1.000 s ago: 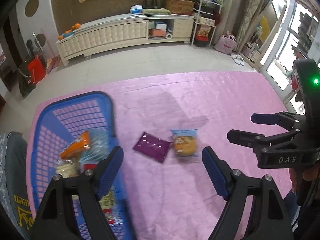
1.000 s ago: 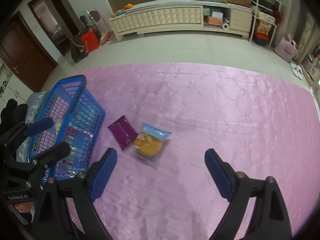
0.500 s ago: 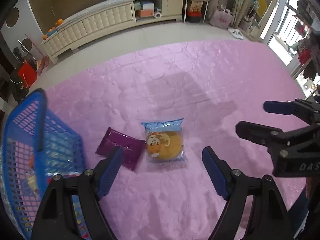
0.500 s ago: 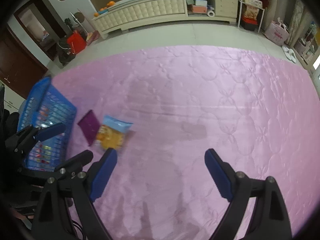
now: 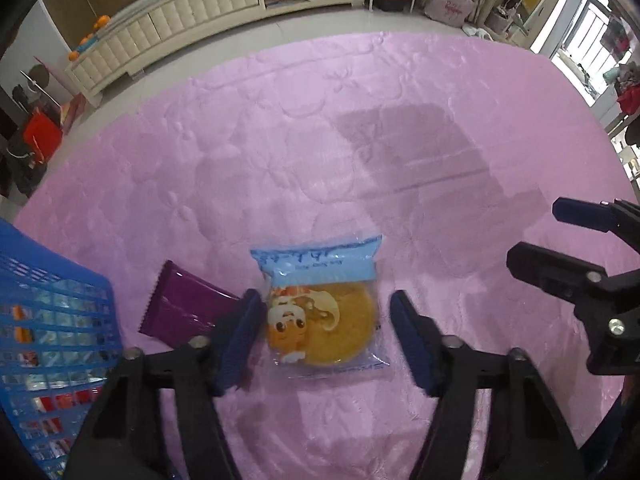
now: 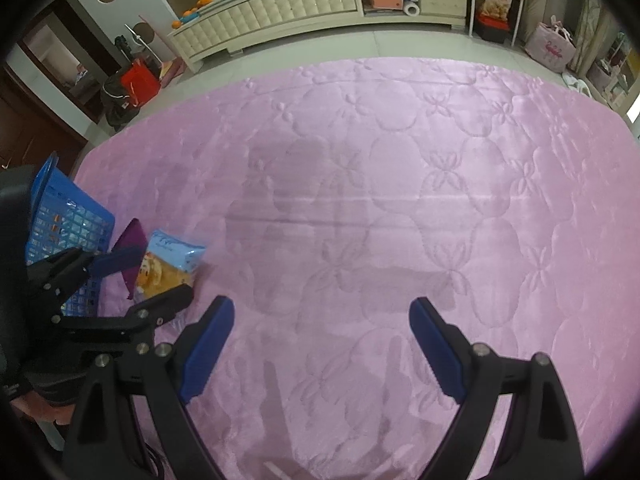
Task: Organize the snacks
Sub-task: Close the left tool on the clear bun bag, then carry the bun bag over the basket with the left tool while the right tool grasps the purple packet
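the left gripper (image 5: 324, 328) is pointed steeply down over the pink quilted cover (image 5: 360, 152), its jaws closing around the clear cake packet (image 5: 324, 312) with the blue top; the pads are not yet pressed on it. just beside the packet, toward the cover's left edge, a purple sachet (image 5: 180, 308) is seen lying flat. the blue basket (image 5: 48, 320), partly filled with snacks, is set at that left edge. the right gripper (image 6: 320, 344) is held wide open over bare cover, with nothing between its jaws.
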The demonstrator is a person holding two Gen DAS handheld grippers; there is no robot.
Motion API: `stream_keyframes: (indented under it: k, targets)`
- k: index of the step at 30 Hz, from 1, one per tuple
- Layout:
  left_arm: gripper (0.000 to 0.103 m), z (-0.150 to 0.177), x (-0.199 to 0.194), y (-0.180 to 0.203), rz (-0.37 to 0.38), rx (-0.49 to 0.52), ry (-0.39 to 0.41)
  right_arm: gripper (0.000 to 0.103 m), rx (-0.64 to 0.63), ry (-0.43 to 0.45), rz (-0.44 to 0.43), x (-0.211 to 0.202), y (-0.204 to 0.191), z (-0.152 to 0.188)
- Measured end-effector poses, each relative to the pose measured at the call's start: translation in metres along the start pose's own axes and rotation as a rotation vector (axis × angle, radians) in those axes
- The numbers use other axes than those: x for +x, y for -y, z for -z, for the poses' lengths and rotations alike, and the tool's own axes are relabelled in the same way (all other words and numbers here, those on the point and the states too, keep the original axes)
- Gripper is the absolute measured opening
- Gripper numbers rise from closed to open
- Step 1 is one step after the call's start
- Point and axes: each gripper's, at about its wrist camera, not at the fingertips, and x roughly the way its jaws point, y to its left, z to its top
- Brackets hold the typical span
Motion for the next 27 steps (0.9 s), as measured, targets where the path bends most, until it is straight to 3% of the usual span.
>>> stream_keyframes:
  k: [9,21,27]
  targets:
    - [0.051,0.006,-0.021,0.002,0.034,0.008,0.057,0.092,-0.010,-0.001,-0.002,-0.003,-0.011,-0.001]
    - [0.051,0.027,-0.135,-0.042,0.048,-0.036,0.239,0.092,-0.122,0.084,-0.013,-0.065,-0.064,-0.018]
    - [0.051,0.057,-0.181,-0.086,0.010,-0.087,0.312,0.092,-0.217,0.095,-0.040,-0.067,-0.104,-0.026]
